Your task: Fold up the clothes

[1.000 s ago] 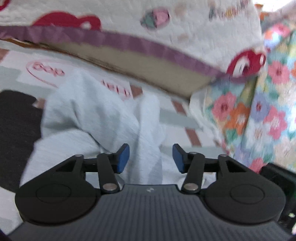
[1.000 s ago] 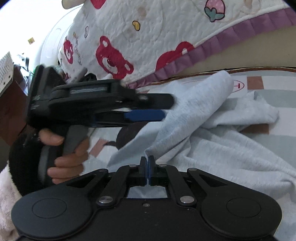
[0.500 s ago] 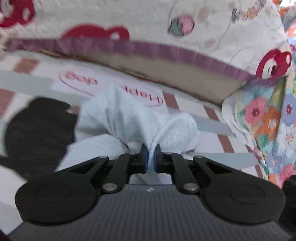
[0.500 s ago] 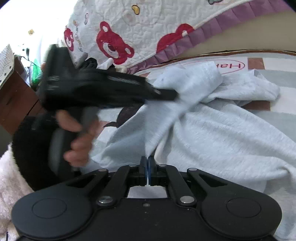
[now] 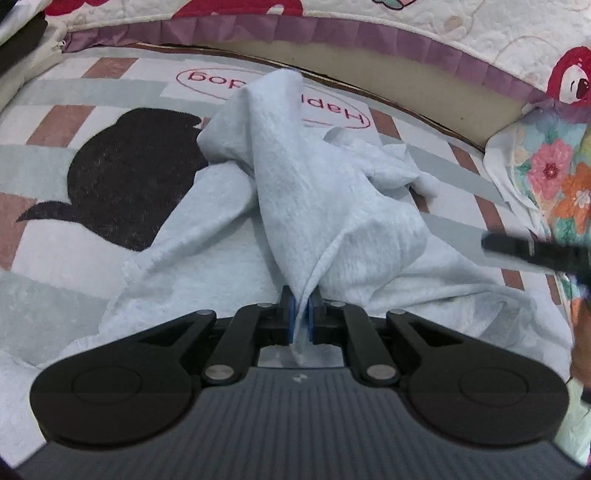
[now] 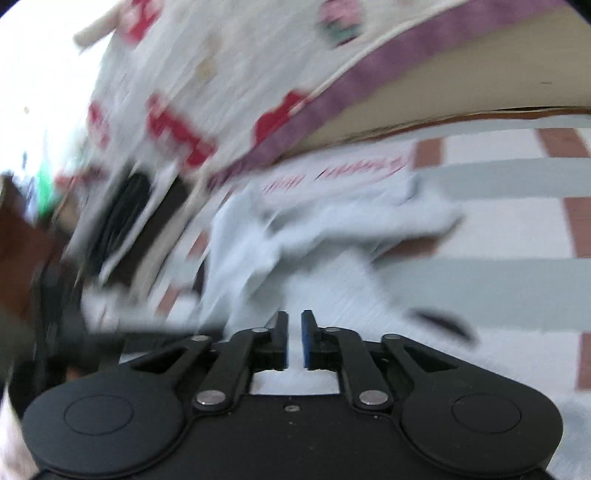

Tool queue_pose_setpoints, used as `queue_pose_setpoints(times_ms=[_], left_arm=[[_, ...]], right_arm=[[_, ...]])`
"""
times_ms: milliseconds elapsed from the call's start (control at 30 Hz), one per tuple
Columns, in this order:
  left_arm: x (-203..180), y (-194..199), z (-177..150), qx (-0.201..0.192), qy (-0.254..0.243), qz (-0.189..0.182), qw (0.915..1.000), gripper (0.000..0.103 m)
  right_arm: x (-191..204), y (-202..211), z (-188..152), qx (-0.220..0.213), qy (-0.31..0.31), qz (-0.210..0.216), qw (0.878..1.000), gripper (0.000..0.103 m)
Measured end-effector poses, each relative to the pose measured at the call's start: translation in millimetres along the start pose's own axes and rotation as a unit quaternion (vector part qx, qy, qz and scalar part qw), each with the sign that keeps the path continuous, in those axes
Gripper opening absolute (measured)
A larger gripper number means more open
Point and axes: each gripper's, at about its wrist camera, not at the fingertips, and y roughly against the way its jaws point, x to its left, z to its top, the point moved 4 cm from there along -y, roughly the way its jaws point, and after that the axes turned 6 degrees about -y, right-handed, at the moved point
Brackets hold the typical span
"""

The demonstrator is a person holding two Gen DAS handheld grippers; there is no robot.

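A pale blue garment point(image 5: 332, 206) lies crumpled on a patterned rug point(image 5: 55, 155), one fold pulled up into a ridge. My left gripper point(image 5: 300, 308) is shut on that fold, the cloth pinched between its blue pads. In the blurred right wrist view the same garment point(image 6: 314, 240) spreads ahead of my right gripper point(image 6: 294, 332). Its jaws are opening, with a narrow gap between the pads and no cloth in it. The right tool's black finger point(image 5: 535, 253) shows at the right edge of the left wrist view.
A bed with a quilted bear-print cover and purple trim point(image 5: 332, 33) runs along the far side of the rug. A floral fabric point(image 5: 554, 184) hangs at the right. The rug carries a black dog shape point(image 5: 129, 177). The left tool point(image 6: 55, 314) is a dark blur at left.
My left gripper closed on a raised fold of the garment and has kept hold of it. My right gripper let go of the cloth it pinched and swung away, blurring its view.
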Motion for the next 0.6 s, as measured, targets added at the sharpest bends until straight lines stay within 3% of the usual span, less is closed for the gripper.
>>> queue_pose_setpoints(times_ms=[67,233,333,400,600], left_arm=[[5,7,-1,-0.012,0.016,-0.008,0.9998,0.006],[32,33,-2,-0.062,0.079,-0.012,0.9949,0.006],[56,25,-11,-0.03,0.116,0.032,0.9923,0.006],[68,18,-15,-0.014,0.139,0.036,0.9895,0.006],[64,28,-7,-0.059,0.128,0.03,0.9896,0.008]], right_arm=[[-12,-11,13,0.002,-0.027,-0.011,1.0,0.035],[2,-41,20,0.034,0.029,-0.032,0.998,0.041],[16,-59,17,0.055,0.05,-0.021,0.997,0.041],[26,-70,12,0.064,0.058,-0.009,0.996,0.041],[50,-97,-1,0.064,0.08,-0.005,0.995,0.044]])
